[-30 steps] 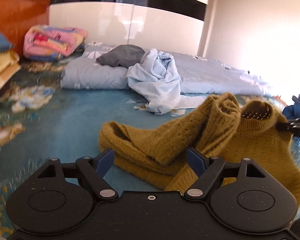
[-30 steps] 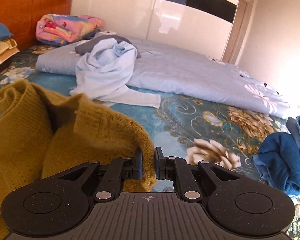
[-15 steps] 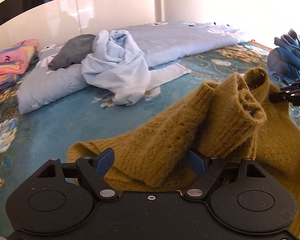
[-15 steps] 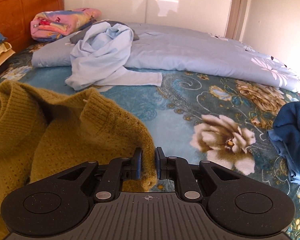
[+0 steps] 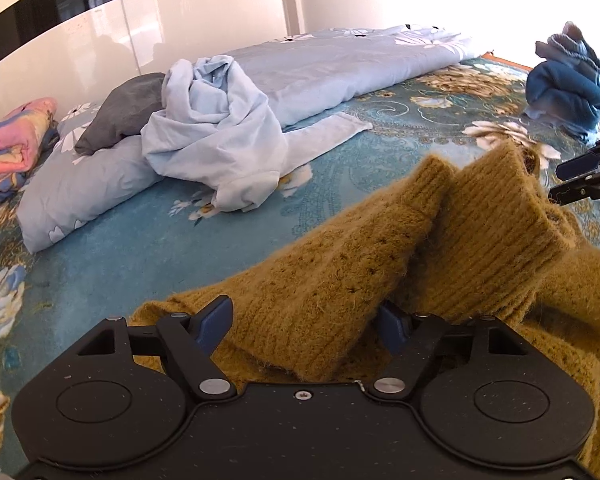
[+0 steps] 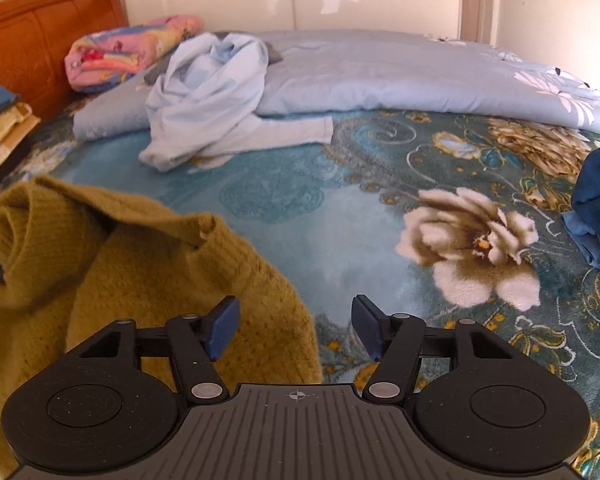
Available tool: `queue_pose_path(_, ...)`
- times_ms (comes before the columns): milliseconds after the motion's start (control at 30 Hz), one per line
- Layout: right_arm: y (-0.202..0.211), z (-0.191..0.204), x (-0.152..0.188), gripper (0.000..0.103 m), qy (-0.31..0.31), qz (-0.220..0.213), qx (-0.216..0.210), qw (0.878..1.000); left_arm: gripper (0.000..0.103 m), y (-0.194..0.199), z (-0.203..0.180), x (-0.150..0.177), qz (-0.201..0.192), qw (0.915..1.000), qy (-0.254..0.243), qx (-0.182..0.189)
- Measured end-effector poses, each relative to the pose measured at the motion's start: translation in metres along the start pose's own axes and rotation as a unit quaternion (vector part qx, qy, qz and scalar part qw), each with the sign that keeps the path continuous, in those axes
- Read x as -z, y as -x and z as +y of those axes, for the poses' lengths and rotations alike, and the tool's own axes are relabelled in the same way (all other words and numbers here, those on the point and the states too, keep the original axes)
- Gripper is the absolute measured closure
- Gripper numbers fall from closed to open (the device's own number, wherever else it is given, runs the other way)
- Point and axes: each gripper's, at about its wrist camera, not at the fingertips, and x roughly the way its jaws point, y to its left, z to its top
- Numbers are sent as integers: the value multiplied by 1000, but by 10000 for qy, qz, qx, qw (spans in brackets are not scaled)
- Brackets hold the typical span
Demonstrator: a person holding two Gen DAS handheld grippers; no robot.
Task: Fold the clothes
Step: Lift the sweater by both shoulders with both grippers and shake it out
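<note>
Where it lies rumpled, mustard sweater (image 5: 380, 272) fuzzy, ribbed — left gripper (image 5: 306, 322) wide around sleeve; right gripper (image 6: 294, 326) spread, empty.

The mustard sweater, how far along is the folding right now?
Early. Done: little; the mustard sweater lies bunched on the bedspread. In hand: nothing; the right gripper is open beside its edge, and the left gripper is open around a sleeve. Left: this fold, plus the crumpled light blue shirt and blue garment.

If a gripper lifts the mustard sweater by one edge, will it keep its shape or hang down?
The mustard sweater will probably sag: its thick knit already lies in soft humps. The fuzzy surface should resist slipping between the left gripper's open fingers. It looks bulky, so perhaps fairly heavy.
</note>
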Motion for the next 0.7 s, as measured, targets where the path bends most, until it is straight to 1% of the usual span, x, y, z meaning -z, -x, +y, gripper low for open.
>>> queue_pose_path(33, -3, -1, 2, 43, 21, 70, 5, 10000, 32, 0, 0, -1, -10, 10000, -39, 0)
queue_pose_path(100, -7, -4, 7, 36, -58, 165, 21, 9998, 37, -1, 1, -2, -8, 10000, -9, 86)
queue_pose_path(167, -12, -7, 11, 36, -164, 240, -19, 9996, 44, -3, 2, -1, 22, 9998, 63, 208)
queue_pose_path(233, -17, -9, 14, 36, -242, 287, -82, 9993, 56, -6, 2, -2, 45, 9995, 125, 276)
queue_pose_path(300, -22, -8, 15, 36, -245, 312, -137, 9991, 63, -7, 2, -3, 39, 9994, 157, 321)
queue_pose_path(400, -30, -3, 13, 35, -155, 277, -171, 9994, 68, -10, 1, -3, 39, 9993, 156, 334)
queue_pose_path(467, -35, 1, 11, 35, -133, 264, -247, 9993, 77, -12, 2, -3, 35, 9992, 252, 309)
queue_pose_path(500, -36, 2, 10, 35, -126, 262, -286, 9992, 85, -12, 3, -3, 12, 9991, 330, 267)
queue_pose_path(533, -37, 4, 9, 35, -116, 262, -320, 9991, 89, -12, 4, -3, -20, 9989, 403, 236)
queue_pose_path(567, -38, 7, 8, 36, -92, 263, -351, 9990, 90, -11, 5, -4, -44, 9986, 476, 223)
queue_pose_path(633, -38, 12, 7, 43, -42, 284, -433, 9987, 94, -9, 5, -5, -67, 9982, 573, 175)
queue_pose_path(667, -38, 14, 7, 49, -20, 304, -471, 9984, 94, -8, 4, -6, -93, 9981, 593, 111)
queue_pose_path(700, -37, 16, 6, 57, 11, 318, -471, 9984, 95, -7, 3, -7, -121, 9981, 607, 40)
